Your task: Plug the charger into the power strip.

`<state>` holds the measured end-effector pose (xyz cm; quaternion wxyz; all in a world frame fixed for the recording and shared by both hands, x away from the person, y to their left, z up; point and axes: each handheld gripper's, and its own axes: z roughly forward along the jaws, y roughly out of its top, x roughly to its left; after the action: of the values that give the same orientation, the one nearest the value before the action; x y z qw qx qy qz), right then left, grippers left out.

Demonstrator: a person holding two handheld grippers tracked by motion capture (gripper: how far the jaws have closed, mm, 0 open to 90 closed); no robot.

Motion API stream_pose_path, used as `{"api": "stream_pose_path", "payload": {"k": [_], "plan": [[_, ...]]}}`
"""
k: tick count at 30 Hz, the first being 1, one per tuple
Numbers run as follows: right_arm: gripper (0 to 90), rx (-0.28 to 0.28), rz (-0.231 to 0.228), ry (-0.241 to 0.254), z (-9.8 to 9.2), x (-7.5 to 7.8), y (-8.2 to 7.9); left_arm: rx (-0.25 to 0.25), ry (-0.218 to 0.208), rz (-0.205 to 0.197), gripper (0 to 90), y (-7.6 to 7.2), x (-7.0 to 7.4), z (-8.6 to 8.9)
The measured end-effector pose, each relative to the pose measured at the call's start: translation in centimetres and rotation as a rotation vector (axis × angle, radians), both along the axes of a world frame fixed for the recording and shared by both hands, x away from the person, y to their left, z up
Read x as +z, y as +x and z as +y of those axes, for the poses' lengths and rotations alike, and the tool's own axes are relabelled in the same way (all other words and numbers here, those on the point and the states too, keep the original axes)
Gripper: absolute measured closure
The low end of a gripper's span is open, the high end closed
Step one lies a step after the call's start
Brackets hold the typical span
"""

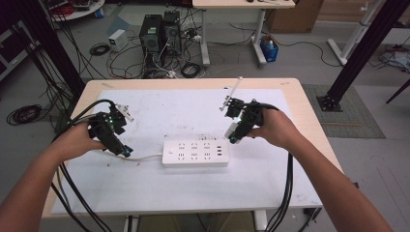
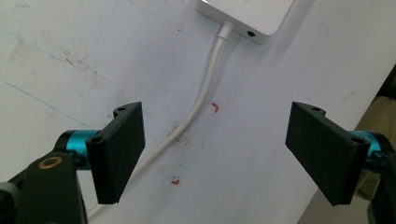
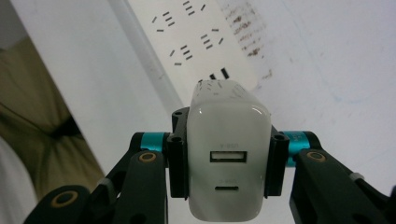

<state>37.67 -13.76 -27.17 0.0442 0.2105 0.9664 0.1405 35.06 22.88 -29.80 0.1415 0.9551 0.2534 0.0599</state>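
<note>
Right gripper (image 3: 229, 163), fingers clamped on the white charger (image 3: 229, 158) above the power strip (image 1: 195, 153) at frame centre; keep prongs square to the sockets; left gripper (image 2: 215, 154) open, straddling the cord (image 2: 196, 107)

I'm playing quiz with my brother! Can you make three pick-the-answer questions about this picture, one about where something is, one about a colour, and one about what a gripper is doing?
1. Where does the power strip lie?
A. On the table, between the two grippers
B. On the floor
C. On top of the left gripper

2. What colour is the charger?
A. Red
B. White
C. Green

3. How do the jaws of the left gripper stand?
A. Shut on the cable
B. Shut on the charger
C. Open, with nothing pressed between them

Answers:
1 A, the high view shows it on the white table between both hands.
2 B, its white body fills the right gripper, whose jaws clamp its sides.
3 C, the white cable runs on the table beyond the wide-apart jaws.
</note>
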Motion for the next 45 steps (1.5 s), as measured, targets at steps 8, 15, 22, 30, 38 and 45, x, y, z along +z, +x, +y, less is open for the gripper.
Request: {"api": "stream_pose_path", "payload": {"k": [8,15,22,30,38,45], "plan": [[62.0,0.186,0.008,-0.11,4.9,-3.0,2.0,-0.039,0.008,-0.012,20.0,-0.9,-1.1,0.3],[61.9,0.23,0.031,-0.158,6.7,-5.0,2.7,-0.039,0.01,-0.029,20.0,-1.2,-0.9,0.1],[62.0,0.266,0.025,-0.174,7.7,-6.6,3.4,-0.055,0.022,-0.06,20.0,-1.2,-1.2,-0.3],[62.0,0.329,0.029,-0.203,8.9,-8.1,3.8,-0.063,0.014,-0.073,20.0,-0.9,-1.5,-0.6],[62.1,0.391,0.031,-0.239,9.7,-9.0,4.2,-0.067,0.01,-0.066,20.0,-0.8,-1.8,-0.5],[62.3,0.409,0.041,-0.249,9.9,-9.1,4.4,-0.066,0.006,-0.06,20.0,-0.7,-2.0,-0.4]]}}
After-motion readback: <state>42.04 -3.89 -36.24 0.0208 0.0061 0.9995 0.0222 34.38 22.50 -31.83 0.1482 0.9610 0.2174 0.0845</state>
